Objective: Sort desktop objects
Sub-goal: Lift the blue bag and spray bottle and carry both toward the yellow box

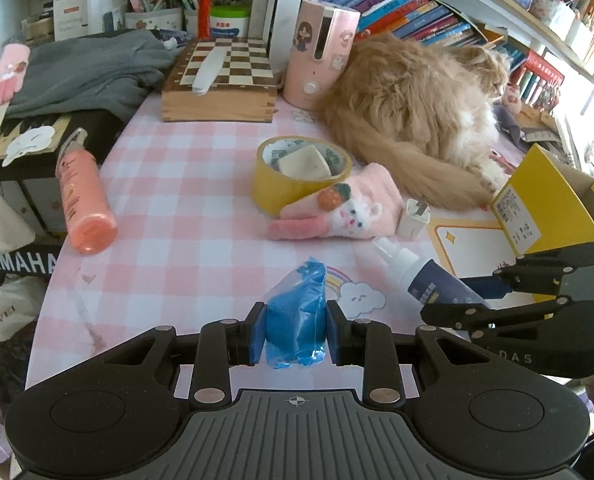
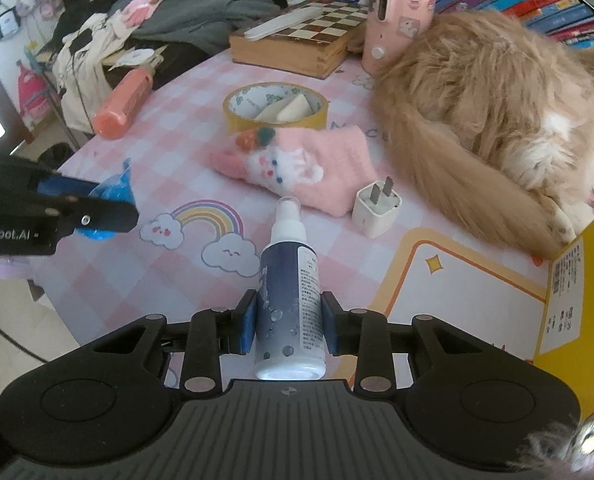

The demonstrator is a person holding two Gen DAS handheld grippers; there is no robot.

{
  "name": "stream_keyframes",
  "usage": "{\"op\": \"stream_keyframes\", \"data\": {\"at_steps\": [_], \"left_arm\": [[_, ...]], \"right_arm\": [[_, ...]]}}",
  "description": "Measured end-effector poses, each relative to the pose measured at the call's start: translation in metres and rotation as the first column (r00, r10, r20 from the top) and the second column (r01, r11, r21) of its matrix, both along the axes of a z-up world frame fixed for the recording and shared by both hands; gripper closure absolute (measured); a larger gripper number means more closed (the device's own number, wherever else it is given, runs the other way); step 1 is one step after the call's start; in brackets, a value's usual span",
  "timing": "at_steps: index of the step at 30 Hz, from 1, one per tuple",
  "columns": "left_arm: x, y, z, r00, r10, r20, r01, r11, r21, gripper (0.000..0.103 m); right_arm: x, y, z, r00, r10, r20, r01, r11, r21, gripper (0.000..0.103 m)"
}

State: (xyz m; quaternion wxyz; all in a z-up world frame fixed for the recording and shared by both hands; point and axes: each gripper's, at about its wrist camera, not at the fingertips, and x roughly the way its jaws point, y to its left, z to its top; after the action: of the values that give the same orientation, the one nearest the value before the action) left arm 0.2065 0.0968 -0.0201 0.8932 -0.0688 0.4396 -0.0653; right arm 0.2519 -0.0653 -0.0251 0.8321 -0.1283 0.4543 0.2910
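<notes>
Pinching a crumpled blue plastic packet [image 1: 295, 312] in my left claw [image 1: 295, 330], pads pressed on both its sides, low over the near edge of the pink checked surface [image 1: 169, 208]. My right claw [image 2: 289, 326] grips a dark spray bottle [image 2: 291, 300] around its body, white nozzle pointing away from me; whether its base rests on the surface I cannot tell. Past the bottle: a white plug charger [image 2: 375, 210] just beside a pink fluffy glove [image 2: 297, 170] with a rabbit face. The glove touches a yellow tape roll [image 2: 275, 106] with pale pieces lying inside its ring. Left, well apart, an orange bottle [image 1: 83, 196] lies on its side. A long-haired ginger cat [image 1: 413, 116] is curled on the right, its tail near the charger. A yellow box [image 1: 545, 204] stands at far right.
</notes>
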Motion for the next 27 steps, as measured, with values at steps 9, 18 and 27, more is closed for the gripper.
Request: {"op": "stream_keyframes", "data": {"at_steps": [9, 18, 27], "left_arm": [[-0.017, 0.008, 0.002, 1.0, 0.014, 0.016, -0.013, 0.999, -0.043, 0.074], [-0.029, 0.008, 0.011, 0.997, -0.057, 0.044, 0.06, 0.996, -0.067, 0.074], [-0.047, 0.003, 0.011, 0.988, -0.151, 0.044, 0.154, 0.985, -0.073, 0.074]], "right_arm": [[-0.015, 0.006, 0.006, 1.0, -0.029, 0.0, 0.029, 0.999, 0.014, 0.073], [-0.039, 0.006, 0.019, 0.997, -0.076, 0.013, 0.076, 0.996, 0.043, 0.073], [-0.073, 0.001, 0.026, 0.987, -0.161, 0.022, 0.159, 0.985, 0.062, 0.073]]}}
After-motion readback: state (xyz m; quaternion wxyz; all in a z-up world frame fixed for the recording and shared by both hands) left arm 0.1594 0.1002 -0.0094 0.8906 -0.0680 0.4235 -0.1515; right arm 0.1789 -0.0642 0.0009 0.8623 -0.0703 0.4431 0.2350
